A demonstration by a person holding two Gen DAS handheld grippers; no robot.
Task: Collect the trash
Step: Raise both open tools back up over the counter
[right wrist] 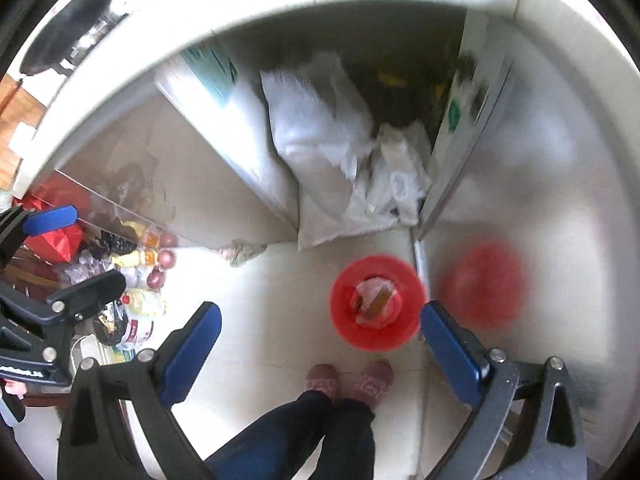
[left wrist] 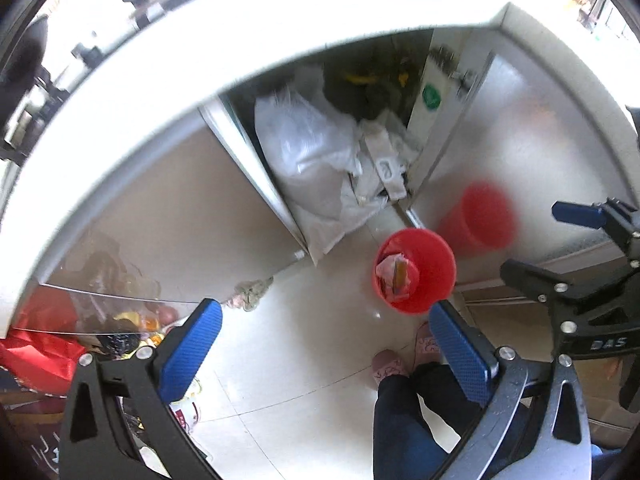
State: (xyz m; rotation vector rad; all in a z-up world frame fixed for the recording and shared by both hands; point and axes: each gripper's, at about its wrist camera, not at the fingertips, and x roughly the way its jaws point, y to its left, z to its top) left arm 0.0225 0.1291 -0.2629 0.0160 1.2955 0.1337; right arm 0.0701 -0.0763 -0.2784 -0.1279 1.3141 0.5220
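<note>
Jaws came first in both views: my left gripper (left wrist: 324, 352) stood wide with nothing between its blue pads, and my right gripper (right wrist: 320, 354) stood just as wide and just as empty. Each pointed steeply down at the floor (left wrist: 280, 360), high above it. In the left view the right gripper showed at the right edge, so the two hung side by side.

Below them were the person's dark trouser legs and pink slippers (right wrist: 348, 380), toes towards the bin.

Just beyond the slippers stood the red bin (right wrist: 378, 302), upright on the pale tiles, mouth open to me. Trash (right wrist: 374, 300) already lay in it: a crumpled pinkish wrapper and a brownish stick-like piece, its long axis running roughly away from me. In the right view the bin sat between the pad tips, nearer the right one; in the left view it lay off beside the right pad. I judged the right gripper the better placed, almost straight over the mouth.

A small crumpled rag (left wrist: 250, 294) lay further left on the floor, at the foot of the cabinet door. I could not tell whether it was trash.

Beyond the bin the cabinet (left wrist: 240, 128) under the counter (left wrist: 168, 92) stood open, stuffed with white plastic bags (left wrist: 308, 148). The shiny door to the right carried a red reflection of the bin.
</note>
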